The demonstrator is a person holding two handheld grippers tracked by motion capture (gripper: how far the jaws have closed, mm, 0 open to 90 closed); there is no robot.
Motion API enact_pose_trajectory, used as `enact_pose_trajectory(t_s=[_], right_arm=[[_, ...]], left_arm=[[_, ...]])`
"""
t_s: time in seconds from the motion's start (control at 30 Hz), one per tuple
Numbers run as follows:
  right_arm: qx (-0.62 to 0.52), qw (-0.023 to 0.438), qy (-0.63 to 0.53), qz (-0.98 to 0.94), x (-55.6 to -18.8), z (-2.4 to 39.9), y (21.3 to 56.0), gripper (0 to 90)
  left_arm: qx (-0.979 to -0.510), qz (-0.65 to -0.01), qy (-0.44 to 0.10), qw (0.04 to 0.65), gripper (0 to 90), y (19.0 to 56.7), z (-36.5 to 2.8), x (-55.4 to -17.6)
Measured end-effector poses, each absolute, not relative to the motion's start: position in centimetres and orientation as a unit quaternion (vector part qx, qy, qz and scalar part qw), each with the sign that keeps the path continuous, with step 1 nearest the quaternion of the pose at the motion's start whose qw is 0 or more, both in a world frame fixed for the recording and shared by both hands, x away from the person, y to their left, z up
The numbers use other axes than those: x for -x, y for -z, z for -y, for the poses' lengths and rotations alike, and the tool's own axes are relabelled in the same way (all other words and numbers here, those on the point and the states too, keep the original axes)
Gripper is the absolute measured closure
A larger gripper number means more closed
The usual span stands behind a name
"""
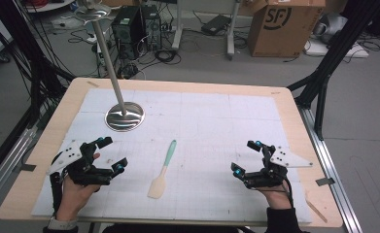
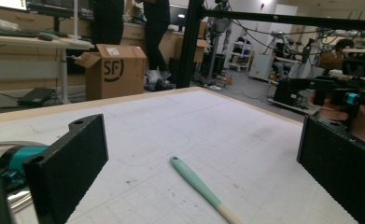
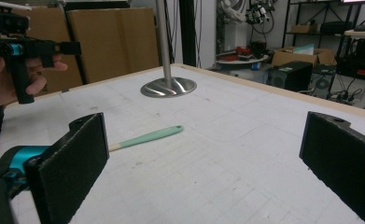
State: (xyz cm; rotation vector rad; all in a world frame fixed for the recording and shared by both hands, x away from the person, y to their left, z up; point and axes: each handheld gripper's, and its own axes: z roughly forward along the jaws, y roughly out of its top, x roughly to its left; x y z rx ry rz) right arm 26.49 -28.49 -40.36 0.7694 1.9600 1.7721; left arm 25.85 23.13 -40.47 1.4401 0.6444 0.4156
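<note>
A spatula (image 1: 163,170) with a mint-green handle and a cream blade lies flat on the white mat, midway between my two grippers. Its handle also shows in the left gripper view (image 2: 196,182) and the right gripper view (image 3: 145,137). My left gripper (image 1: 112,154) is held at the mat's near left, its jaws wide apart with nothing between them. At the near right, my right gripper (image 1: 246,157) is likewise open and empty. Neither gripper touches the spatula.
A steel stand with a round base (image 1: 124,116) and a tilted pole (image 1: 107,53) sits at the mat's far left. The white mat (image 1: 216,121) covers a wooden table (image 1: 304,145). Cardboard box (image 1: 285,26), computers and cables lie on the floor behind.
</note>
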Motion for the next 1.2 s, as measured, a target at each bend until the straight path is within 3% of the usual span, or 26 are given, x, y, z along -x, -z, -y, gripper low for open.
enact_pose_trajectory(t_s=[0.67,0.8,0.83,0.87,1.2], right_arm=[[-0.274,0.191,-0.633,-0.699,-26.5,28.6,40.5,0.3],[-0.276,0.191,-0.636,-0.695,-26.5,28.8,40.4,0.3],[-0.277,0.190,-0.638,-0.693,-26.4,28.9,40.4,0.3],[-0.277,0.190,-0.638,-0.693,-26.4,28.9,40.4,0.3],[-0.285,0.185,-0.634,-0.695,-26.4,29.0,40.5,0.3]], left_arm=[[-0.667,-0.274,-0.182,0.669,2.5,40.9,-21.9,-25.7],[-0.664,-0.270,-0.172,0.676,18.9,40.7,-21.6,-25.5],[-0.665,-0.268,-0.170,0.675,29.5,40.6,-21.6,-25.5],[-0.666,-0.267,-0.170,0.675,29.5,40.7,-21.5,-25.4],[-0.709,-0.280,-0.209,0.613,74.5,41.5,-18.8,-26.2]])
